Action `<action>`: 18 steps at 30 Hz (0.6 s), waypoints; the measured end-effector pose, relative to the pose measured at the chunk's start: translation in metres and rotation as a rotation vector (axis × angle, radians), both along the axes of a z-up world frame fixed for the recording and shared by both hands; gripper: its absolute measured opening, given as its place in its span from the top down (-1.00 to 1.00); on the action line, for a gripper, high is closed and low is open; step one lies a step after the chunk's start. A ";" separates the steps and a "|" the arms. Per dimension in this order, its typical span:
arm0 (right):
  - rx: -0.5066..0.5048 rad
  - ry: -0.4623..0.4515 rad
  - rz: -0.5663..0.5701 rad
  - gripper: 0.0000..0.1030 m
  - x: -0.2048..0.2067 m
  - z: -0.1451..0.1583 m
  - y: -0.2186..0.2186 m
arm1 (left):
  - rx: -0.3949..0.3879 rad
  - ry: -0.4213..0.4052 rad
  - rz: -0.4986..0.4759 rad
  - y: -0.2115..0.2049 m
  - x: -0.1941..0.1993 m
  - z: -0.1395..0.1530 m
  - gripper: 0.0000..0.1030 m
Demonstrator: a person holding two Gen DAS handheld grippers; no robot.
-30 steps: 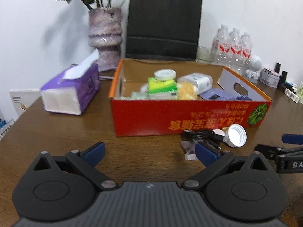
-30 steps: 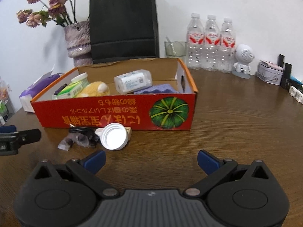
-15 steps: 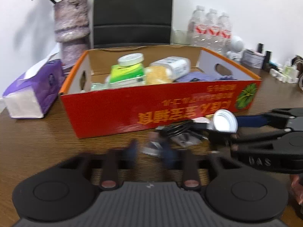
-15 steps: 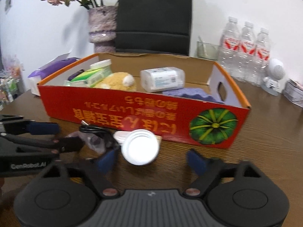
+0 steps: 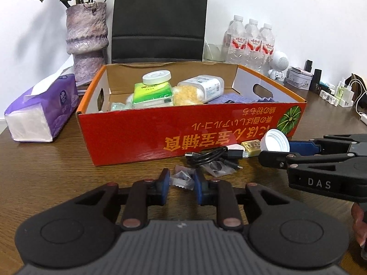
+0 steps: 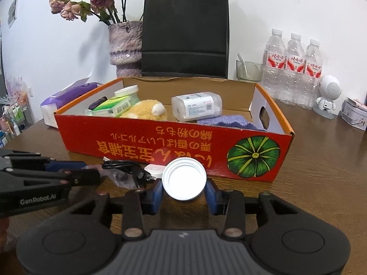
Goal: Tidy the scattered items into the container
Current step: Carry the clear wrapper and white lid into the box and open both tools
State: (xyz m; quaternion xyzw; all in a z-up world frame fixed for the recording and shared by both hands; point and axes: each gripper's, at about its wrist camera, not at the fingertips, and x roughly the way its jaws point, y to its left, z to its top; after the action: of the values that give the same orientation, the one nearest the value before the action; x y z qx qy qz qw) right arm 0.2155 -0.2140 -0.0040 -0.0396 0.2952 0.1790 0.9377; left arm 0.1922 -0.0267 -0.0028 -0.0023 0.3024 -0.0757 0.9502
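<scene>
A red cardboard box (image 5: pixel 142 133) (image 6: pixel 128 144) holds several items. In front of it lie a white lid (image 5: pixel 276 140) (image 6: pixel 184 178), a black cable (image 5: pixel 207 156) (image 6: pixel 125 166), a small yellow block (image 5: pixel 251 146) and a clear plastic wrapper (image 5: pixel 182 177) (image 6: pixel 121 178). My left gripper (image 5: pixel 181 184) has closed in on the wrapper, fingers at both its sides. My right gripper (image 6: pixel 184 191) is shut on the white lid, fingers touching both its edges. Each gripper shows in the other's view, the right one (image 5: pixel 321 160) and the left one (image 6: pixel 45 174).
A purple tissue pack (image 5: pixel 41 112) lies left of the box. Behind it stand a vase (image 5: pixel 87 39), a black paper bag (image 5: pixel 160 18), a glass (image 6: pixel 248 71), three water bottles (image 6: pixel 293 68) and a white robot figure (image 6: pixel 328 98). Small items (image 5: pixel 335 91) crowd the right.
Both grippers moved forward to the items in front of the box and closed from wide open, the left around the wrapper, the right around the white lid.
</scene>
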 end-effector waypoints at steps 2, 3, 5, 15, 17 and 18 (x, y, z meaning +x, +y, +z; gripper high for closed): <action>0.008 -0.003 -0.002 0.26 -0.002 0.001 -0.001 | 0.002 -0.010 0.011 0.001 -0.004 0.001 0.55; 0.011 -0.007 -0.004 0.26 -0.003 0.002 -0.001 | 0.001 -0.014 0.019 0.002 -0.007 0.002 0.55; 0.020 -0.013 -0.007 0.26 -0.006 0.004 -0.002 | 0.001 -0.023 0.034 0.002 -0.011 0.003 0.55; 0.047 -0.037 -0.010 0.26 -0.019 0.014 -0.004 | -0.009 -0.074 0.052 -0.001 -0.032 0.015 0.55; 0.046 -0.044 -0.012 0.26 -0.022 0.016 -0.004 | -0.012 -0.085 0.048 -0.003 -0.035 0.018 0.55; 0.045 -0.048 -0.014 0.26 -0.023 0.017 -0.004 | -0.013 -0.091 0.047 -0.003 -0.036 0.021 0.55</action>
State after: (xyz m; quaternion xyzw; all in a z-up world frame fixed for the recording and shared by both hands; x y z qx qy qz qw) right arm 0.1927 -0.2183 0.0133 -0.0207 0.2691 0.1778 0.9463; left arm 0.1561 -0.0298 0.0180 -0.0123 0.2582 -0.0557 0.9644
